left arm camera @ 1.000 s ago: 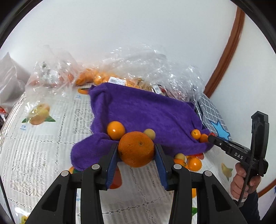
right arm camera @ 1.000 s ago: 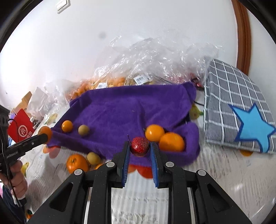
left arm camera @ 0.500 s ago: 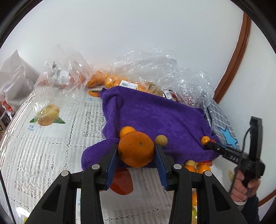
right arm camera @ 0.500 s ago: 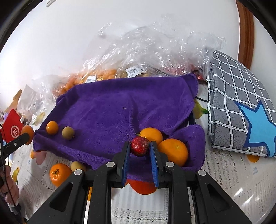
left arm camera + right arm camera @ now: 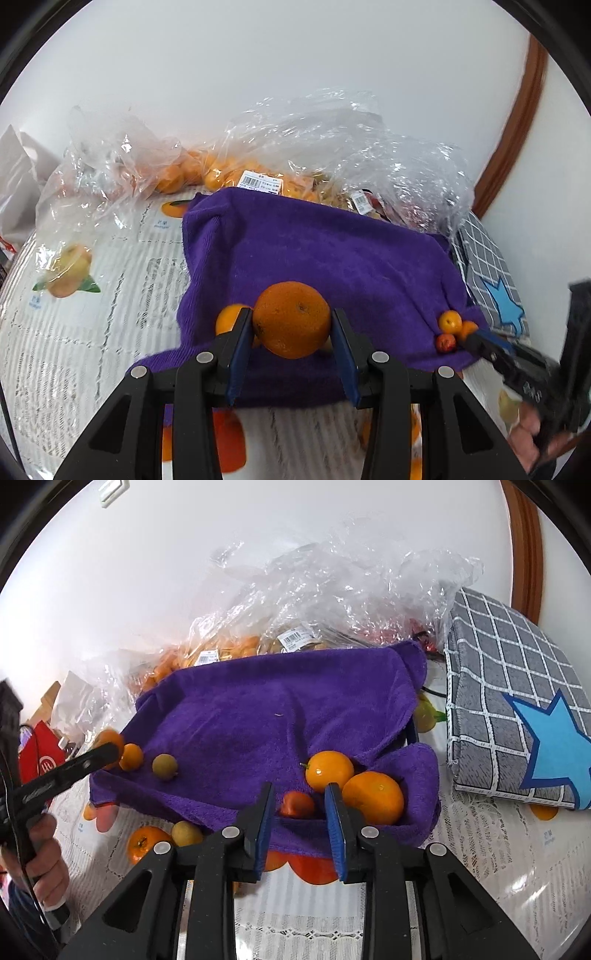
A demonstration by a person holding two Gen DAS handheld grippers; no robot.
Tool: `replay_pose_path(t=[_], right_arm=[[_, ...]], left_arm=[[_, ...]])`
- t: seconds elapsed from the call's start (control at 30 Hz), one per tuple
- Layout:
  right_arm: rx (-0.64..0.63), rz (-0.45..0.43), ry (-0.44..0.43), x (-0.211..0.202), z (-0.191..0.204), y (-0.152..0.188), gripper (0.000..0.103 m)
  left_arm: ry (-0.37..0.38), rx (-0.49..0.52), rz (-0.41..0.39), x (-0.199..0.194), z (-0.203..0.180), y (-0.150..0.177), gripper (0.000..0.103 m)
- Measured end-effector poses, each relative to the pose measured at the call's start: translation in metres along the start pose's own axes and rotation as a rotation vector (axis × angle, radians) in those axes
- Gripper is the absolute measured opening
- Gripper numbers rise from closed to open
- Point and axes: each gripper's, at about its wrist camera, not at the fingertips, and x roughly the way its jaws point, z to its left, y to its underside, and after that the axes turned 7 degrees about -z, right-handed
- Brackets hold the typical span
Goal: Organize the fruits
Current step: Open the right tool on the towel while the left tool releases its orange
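Right gripper [image 5: 300, 814] open, red fruit [image 5: 297, 804] released

Barcode price labels [image 5: 260, 182] on the clear plastic fruit bags [image 5: 332, 147]: bars visible, digits too small to read. Same labels [image 5: 296, 636] in right view, unreadable. Red packet [image 5: 42, 760] bears white circular logo, characters unclear. Small captions under printed fruit on the bench cover [image 5: 37, 301]: illegible.

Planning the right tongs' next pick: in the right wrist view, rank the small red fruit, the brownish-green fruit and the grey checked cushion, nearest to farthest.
1. Small red fruit: between the right tongs' open jaws.
2. Brownish-green fruit: left, on the purple towel.
3. Grey checked cushion: far right.
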Motion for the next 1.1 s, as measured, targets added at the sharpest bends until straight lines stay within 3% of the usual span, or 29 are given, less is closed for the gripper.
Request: replay_pose_path(t=[0.23,0.7,1.1], right_arm=[[-0.005,-0.031,0.005,-0.011,0.001,-0.001,0.028],[0.007,-0.031,0.015,-0.010,-0.001,-0.001,0.029],[-0.034,-0.034,0.016,-0.008,0.007,0.002,0.030]], left_arm=[[-0.015,0.039,-0.013,0.007,-0.011,0.003,0.040],[-0.030,0.100,0.043,0.019,-0.016,0.015,0.040],[0.004,0.104,-0.009,0.000,-0.017,0.018,0.047]])
